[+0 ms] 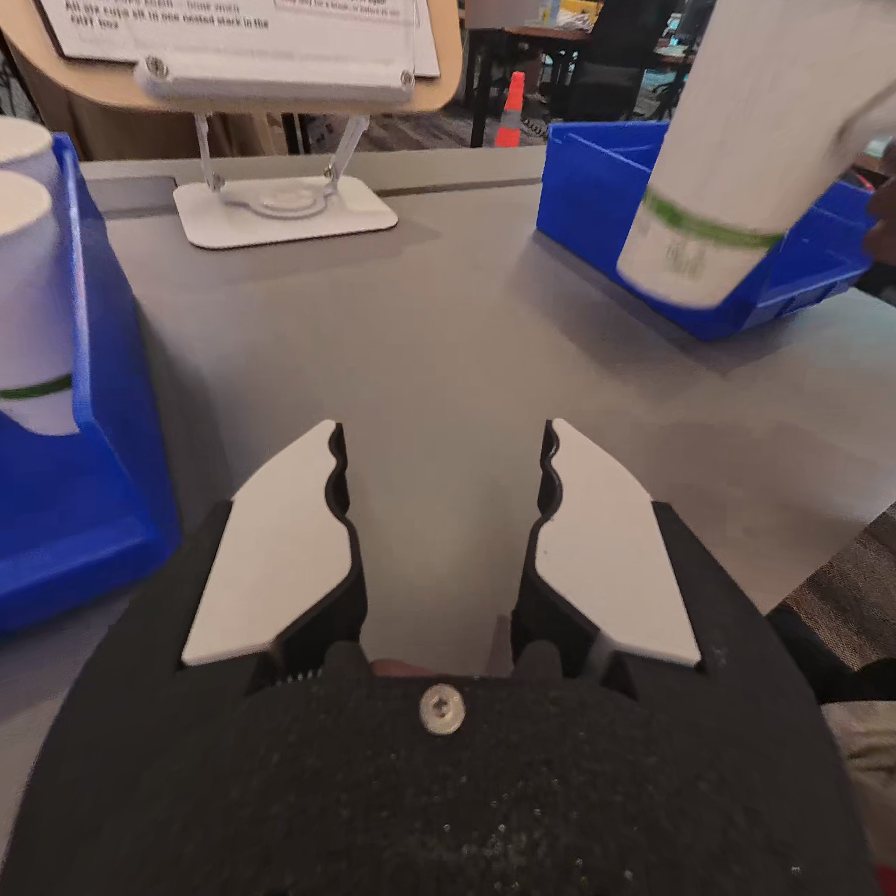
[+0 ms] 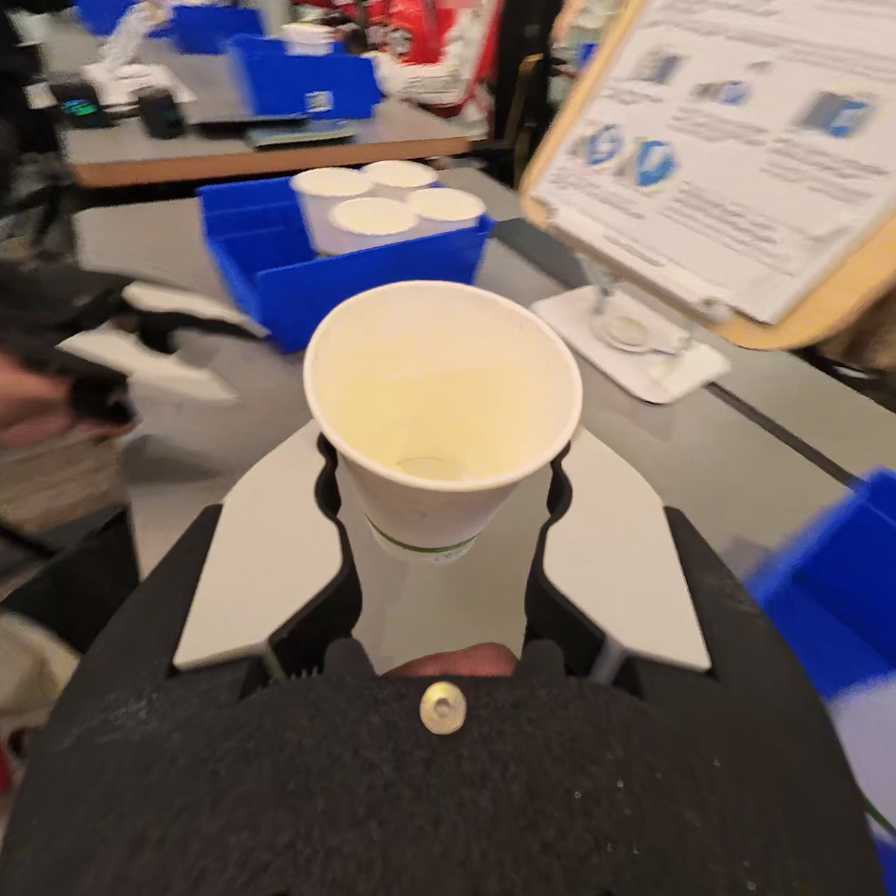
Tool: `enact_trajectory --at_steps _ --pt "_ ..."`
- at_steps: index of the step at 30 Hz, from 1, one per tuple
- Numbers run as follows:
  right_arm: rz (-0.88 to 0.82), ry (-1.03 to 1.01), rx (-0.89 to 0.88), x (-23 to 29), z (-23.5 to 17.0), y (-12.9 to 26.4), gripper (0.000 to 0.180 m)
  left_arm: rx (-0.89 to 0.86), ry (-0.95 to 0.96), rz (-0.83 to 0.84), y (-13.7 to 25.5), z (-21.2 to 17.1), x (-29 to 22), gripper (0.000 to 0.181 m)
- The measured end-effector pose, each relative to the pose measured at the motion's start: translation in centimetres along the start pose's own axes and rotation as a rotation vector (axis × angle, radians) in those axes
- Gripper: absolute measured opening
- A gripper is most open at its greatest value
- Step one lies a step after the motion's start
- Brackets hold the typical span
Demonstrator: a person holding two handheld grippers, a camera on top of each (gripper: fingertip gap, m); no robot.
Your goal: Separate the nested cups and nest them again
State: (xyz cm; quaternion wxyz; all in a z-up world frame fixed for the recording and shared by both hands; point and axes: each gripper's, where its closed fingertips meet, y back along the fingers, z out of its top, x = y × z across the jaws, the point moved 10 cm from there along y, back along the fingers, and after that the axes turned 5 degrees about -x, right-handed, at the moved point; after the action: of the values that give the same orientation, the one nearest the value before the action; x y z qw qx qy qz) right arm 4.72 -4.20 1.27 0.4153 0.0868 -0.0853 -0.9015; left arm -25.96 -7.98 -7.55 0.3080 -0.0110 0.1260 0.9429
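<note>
My right gripper point(image 2: 441, 451) is shut on a white paper cup point(image 2: 436, 388) with a green band near its base. It holds the cup above the grey table, mouth toward the camera. The same cup point(image 1: 717, 194) shows tilted in the air at the upper right of the left wrist view, over a blue bin point(image 1: 596, 184). My left gripper point(image 1: 446, 436) is open and empty above the table; it also shows at the left of the right wrist view point(image 2: 242, 363). Several white cups point(image 2: 383, 208) stand upright in another blue bin point(image 2: 339, 291); two of them point(image 1: 24, 291) show at the left edge.
A document stand point(image 1: 286, 213) with a tilted board of papers point(image 2: 727, 160) stands at the back of the table point(image 1: 436, 339). The cup bin point(image 1: 97, 485) is on the left, the other bin point(image 2: 834, 582) on the right. Other tables and an orange cone point(image 1: 511, 111) are beyond.
</note>
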Motion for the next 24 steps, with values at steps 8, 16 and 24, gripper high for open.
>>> enact_trajectory --at_steps 8,16,24 --pt "-0.714 -0.105 -0.007 -11.6 3.3 8.6 0.085 0.020 0.062 -0.079 -0.4 -1.6 -1.6 0.076" --pt "-0.802 -0.249 0.099 -18.9 -1.6 7.6 0.086 0.020 0.072 -0.106 0.0 -1.5 -1.7 0.077" --pt "-0.772 -0.297 0.237 -20.0 -5.9 6.2 0.089 0.044 0.076 -0.115 -0.2 -1.7 -1.3 0.077"
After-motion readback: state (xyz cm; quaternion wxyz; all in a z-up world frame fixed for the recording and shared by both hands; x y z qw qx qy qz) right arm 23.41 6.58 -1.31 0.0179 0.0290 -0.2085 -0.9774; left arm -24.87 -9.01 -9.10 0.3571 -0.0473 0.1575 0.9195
